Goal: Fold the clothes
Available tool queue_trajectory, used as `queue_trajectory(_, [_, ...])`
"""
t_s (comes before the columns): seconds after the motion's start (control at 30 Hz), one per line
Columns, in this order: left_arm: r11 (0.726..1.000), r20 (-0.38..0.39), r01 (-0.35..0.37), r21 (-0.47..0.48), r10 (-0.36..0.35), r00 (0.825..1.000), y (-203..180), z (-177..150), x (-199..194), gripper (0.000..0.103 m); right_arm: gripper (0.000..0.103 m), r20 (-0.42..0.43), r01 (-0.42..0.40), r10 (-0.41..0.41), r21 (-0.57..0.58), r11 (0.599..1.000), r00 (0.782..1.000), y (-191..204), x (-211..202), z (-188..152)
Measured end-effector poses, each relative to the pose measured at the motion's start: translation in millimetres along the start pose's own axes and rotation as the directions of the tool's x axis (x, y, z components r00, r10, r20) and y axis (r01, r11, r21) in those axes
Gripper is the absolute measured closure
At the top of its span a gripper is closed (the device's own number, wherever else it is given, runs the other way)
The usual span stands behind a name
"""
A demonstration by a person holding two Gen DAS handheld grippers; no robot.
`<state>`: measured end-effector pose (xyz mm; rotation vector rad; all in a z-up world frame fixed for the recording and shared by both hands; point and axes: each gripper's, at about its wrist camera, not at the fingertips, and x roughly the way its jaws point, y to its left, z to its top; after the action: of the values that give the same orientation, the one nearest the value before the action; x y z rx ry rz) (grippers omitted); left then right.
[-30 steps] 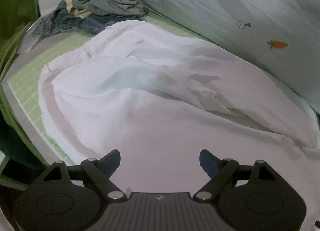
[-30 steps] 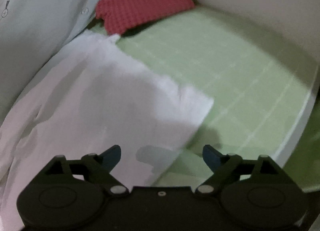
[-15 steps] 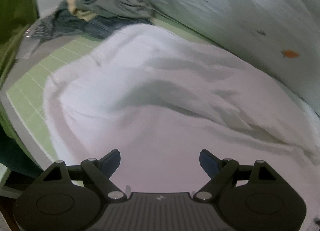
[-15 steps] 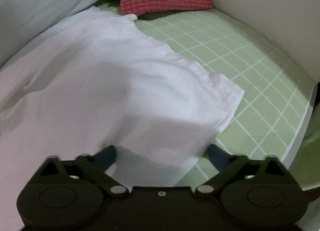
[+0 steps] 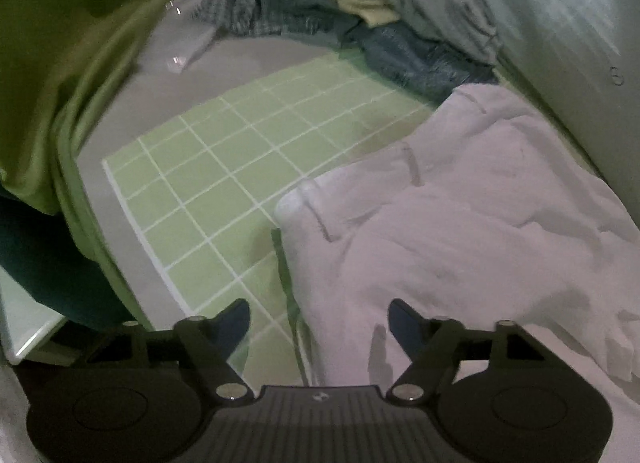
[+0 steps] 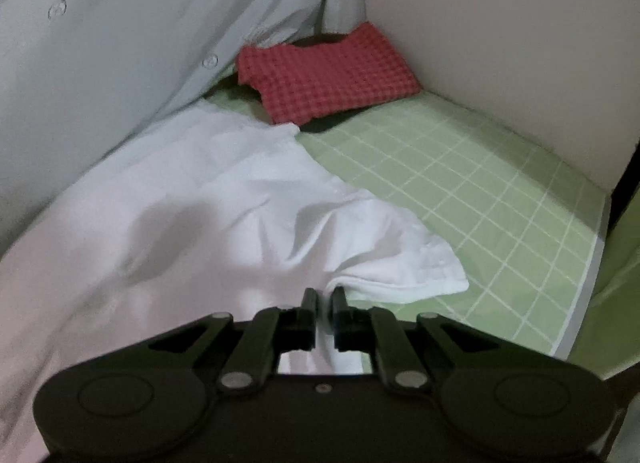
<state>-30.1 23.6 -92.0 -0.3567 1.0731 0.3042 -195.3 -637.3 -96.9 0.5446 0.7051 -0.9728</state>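
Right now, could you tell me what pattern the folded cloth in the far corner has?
Red check folded cloth, clearest in the right wrist view.

No words, numbers or brand names can be read in either view. The left gripper (image 5: 319,321) carries only a tiny pale emblem on its ribbed body (too small to make out), centred just behind its blue-tipped fingers (image 5: 236,317).

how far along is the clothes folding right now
Early on. Done: a red checked garment lies folded at the back of the green grid mat. In hand: the right gripper has its jaws shut on the near edge of the white garment, which lies rumpled and unfolded; the left gripper is open over its other end. Left: a heap of crumpled clothes waits.
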Motion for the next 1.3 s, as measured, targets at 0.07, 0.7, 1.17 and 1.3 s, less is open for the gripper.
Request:
queue_trajectory(0.07, [1.000, -0.030, 0.013, 0.015, -0.013, 0.999, 3.9, 6.5, 11.7, 0.047, 0.095, 0.013, -0.019, 0.019, 0.036, 0.999, 1.000, 3.6, -2.5, 1.1])
queue_trajectory(0.7, [0.992, 0.145, 0.093, -0.082, -0.081, 0.986, 12.6, 16.1, -25.5, 0.091, 0.097, 0.155, -0.133, 0.103, 0.200, 0.971, 0.983, -26.6, -57.6, 18.1])
queue_trajectory(1.17, [0.999, 0.445, 0.030, -0.044, -0.008, 0.895, -16.0, 43.6, -170.1, 0.095, 0.098, 0.426, -0.264, 0.264, -0.060, 0.963, 0.865, -34.3, -164.0, 83.9])
queue_trajectory(1.3, [0.994, 0.410, 0.068, -0.080, -0.029, 0.912, -37.9, 49.1, -142.0, 0.095, 0.100, 0.441, -0.202, 0.219, -0.086, 0.976, 0.870, -16.8, -131.2, 86.2])
